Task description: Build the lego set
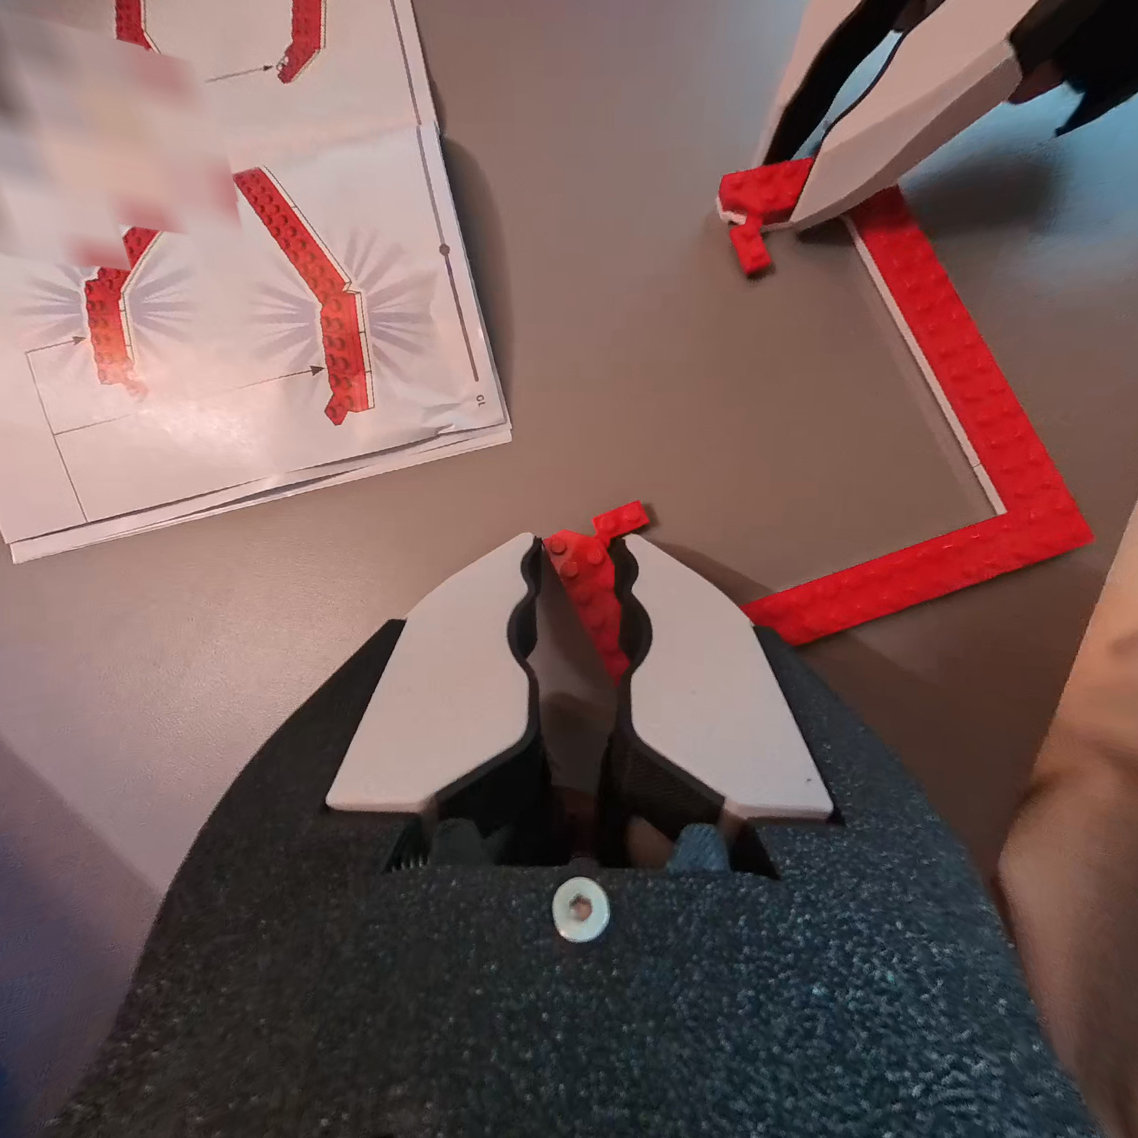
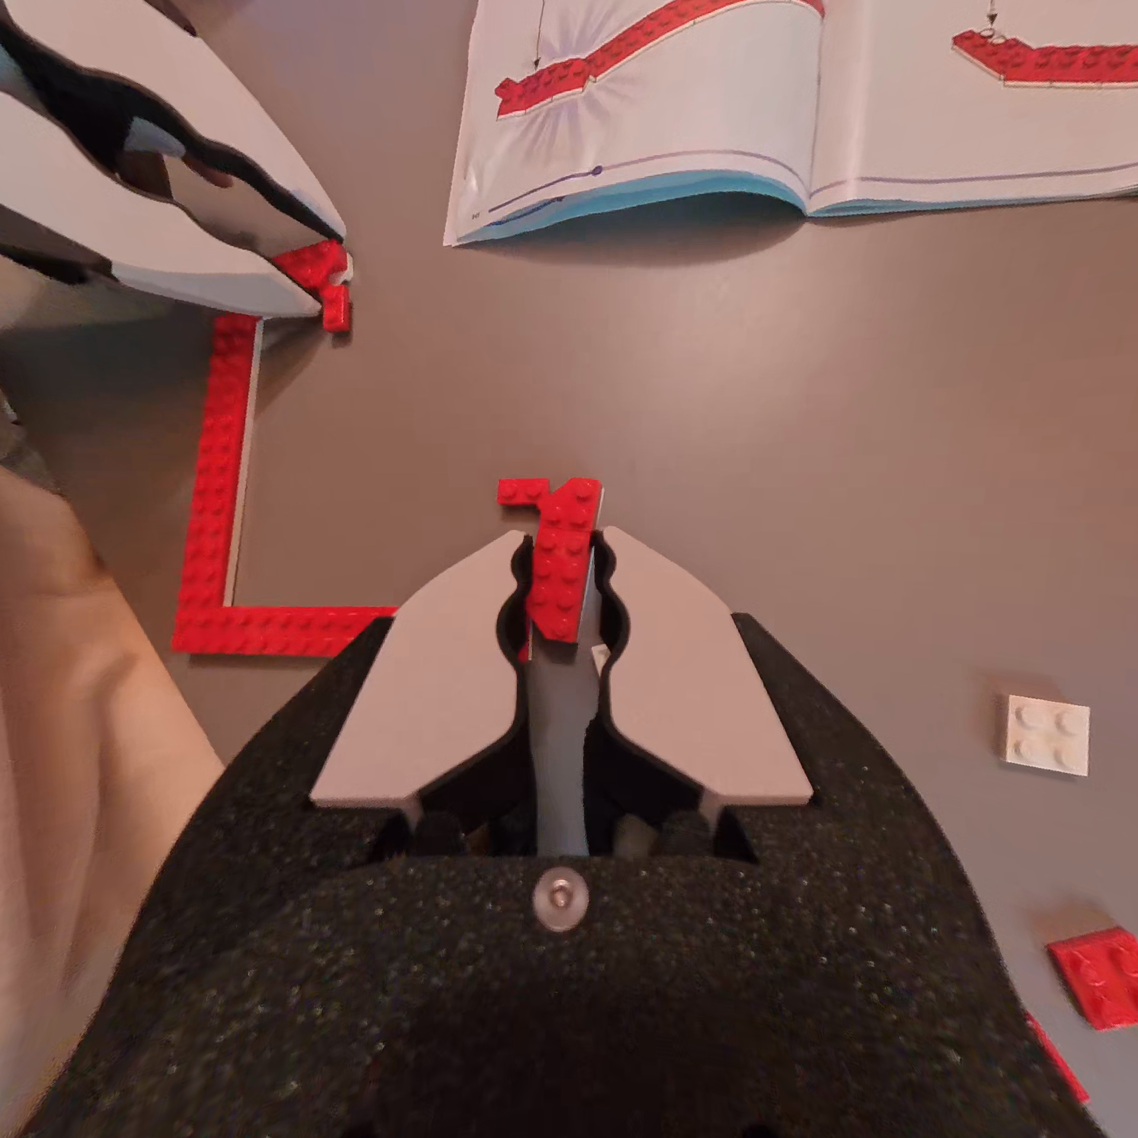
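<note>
The left gripper (image 1: pixel 582 542) is clamped on one end of a red lego frame (image 1: pixel 960 382), its light grey fingers (image 1: pixel 456 665) pinching an angled red wedge section with a small red plate jutting past the tips. The right gripper (image 2: pixel 563 536) is clamped on the opposite end of the same frame (image 2: pixel 215 480), gripping a studded red wedge plate that has a short red piece sticking out to the side at its tip. Between the two held ends the frame runs as long red plates with a thin white edge on the inner side, turning one square corner and lying flat on the grey-brown counter (image 1: pixel 646 345).

An open instruction booklet (image 1: pixel 258 320) lies on the counter beyond the frame, its pages showing drawings of red plate assemblies. In the right wrist view a loose white 2x2 plate (image 2: pixel 1047 733) sits well apart to the right, and a loose red plate (image 2: pixel 1096 991) lies nearer the lower right edge. A bare forearm (image 2: pixel 74 708) shows at the side of each view.
</note>
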The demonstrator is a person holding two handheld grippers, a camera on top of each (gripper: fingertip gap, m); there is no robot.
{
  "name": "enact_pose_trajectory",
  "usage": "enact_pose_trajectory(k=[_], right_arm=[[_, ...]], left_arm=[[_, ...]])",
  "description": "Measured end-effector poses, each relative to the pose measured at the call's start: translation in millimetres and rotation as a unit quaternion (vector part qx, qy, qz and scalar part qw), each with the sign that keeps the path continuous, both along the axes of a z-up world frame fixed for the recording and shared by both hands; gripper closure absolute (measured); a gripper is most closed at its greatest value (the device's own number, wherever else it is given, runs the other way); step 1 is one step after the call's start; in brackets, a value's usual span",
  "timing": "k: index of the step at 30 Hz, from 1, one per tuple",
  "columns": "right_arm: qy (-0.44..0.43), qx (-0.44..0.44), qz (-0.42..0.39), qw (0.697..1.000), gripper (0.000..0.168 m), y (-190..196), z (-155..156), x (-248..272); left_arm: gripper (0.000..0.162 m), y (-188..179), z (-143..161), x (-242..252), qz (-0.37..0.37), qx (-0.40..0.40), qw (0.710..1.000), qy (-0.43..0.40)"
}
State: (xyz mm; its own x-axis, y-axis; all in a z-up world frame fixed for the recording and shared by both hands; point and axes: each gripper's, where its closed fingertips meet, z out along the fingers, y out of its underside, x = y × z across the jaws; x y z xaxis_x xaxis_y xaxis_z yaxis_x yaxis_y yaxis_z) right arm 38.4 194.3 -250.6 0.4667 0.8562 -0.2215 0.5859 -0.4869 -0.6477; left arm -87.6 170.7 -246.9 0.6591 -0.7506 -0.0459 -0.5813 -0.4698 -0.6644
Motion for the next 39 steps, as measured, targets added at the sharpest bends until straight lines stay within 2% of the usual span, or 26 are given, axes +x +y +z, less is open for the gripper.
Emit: enact_pose_trajectory(k=[6, 11, 15, 18, 23, 25, 26, 28, 30, 32, 34, 39], right_arm=[[0.058, 0.010, 0.001, 0.998, 0.139, 11.9, 27.3, 3.5], [0.083, 0.046, -0.025, 0.995, 0.123, 34.9, 43.7, 10.5], [0.084, 0.052, -0.035, 0.994, 0.118, 43.1, 43.6, 8.1], [0.086, 0.047, -0.022, 0.995, 0.118, 39.9, 42.3, 1.8], [0.045, 0.069, -0.013, 0.997, 0.116, 38.7, 35.8, 11.8], [0.057, 0.095, -0.053, 0.992, 0.111, 50.6, 42.1, 19.3], [0.082, 0.108, -0.088, 0.987, 0.105, 59.6, 50.3, 23.3], [0.172, 0.110, -0.151, 0.967, 0.099, 72.7, 73.1, 29.4], [0.259, 0.097, -0.174, 0.945, 0.097, 76.2, 93.2, 32.6], [0.277, 0.094, -0.187, 0.938, 0.090, 78.8, 96.3, 37.8], [0.259, 0.106, -0.193, 0.940, 0.086, 80.6, 90.7, 41.4], [0.229, 0.118, -0.186, 0.948, 0.084, 77.3, 81.1, 38.2]], left_arm=[[0.131, 3.8, 20.9, -9.0, 0.004, 0.007, 0.999, -0.039], [0.113, 19.7, 43.3, -20.2, 0.037, 0.047, 0.995, -0.085], [0.097, 39.4, 47.9, -25.5, 0.066, 0.081, 0.991, -0.079], [0.097, 43.6, 46.2, -14.1, 0.053, 0.077, 0.992, -0.079], [0.096, 46.2, 35.2, -23.4, 0.060, 0.099, 0.993, -0.021], [0.080, 61.7, 50.7, -39.6, 0.133, 0.150, 0.978, -0.052], [0.076, 70.5, 66.1, -52.1, 0.183, 0.189, 0.961, -0.087], [0.078, 77.3, 95.9, -71.6, 0.254, 0.232, 0.920, -0.189], [0.071, 77.7, 107.3, -79.1, 0.272, 0.220, 0.900, -0.259], [0.055, 78.8, 103.8, -84.4, 0.280, 0.203, 0.901, -0.262], [0.045, 79.3, 100.9, -88.5, 0.285, 0.205, 0.902, -0.251], [0.035, 77.9, 100.8, -79.5, 0.258, 0.224, 0.914, -0.219]])
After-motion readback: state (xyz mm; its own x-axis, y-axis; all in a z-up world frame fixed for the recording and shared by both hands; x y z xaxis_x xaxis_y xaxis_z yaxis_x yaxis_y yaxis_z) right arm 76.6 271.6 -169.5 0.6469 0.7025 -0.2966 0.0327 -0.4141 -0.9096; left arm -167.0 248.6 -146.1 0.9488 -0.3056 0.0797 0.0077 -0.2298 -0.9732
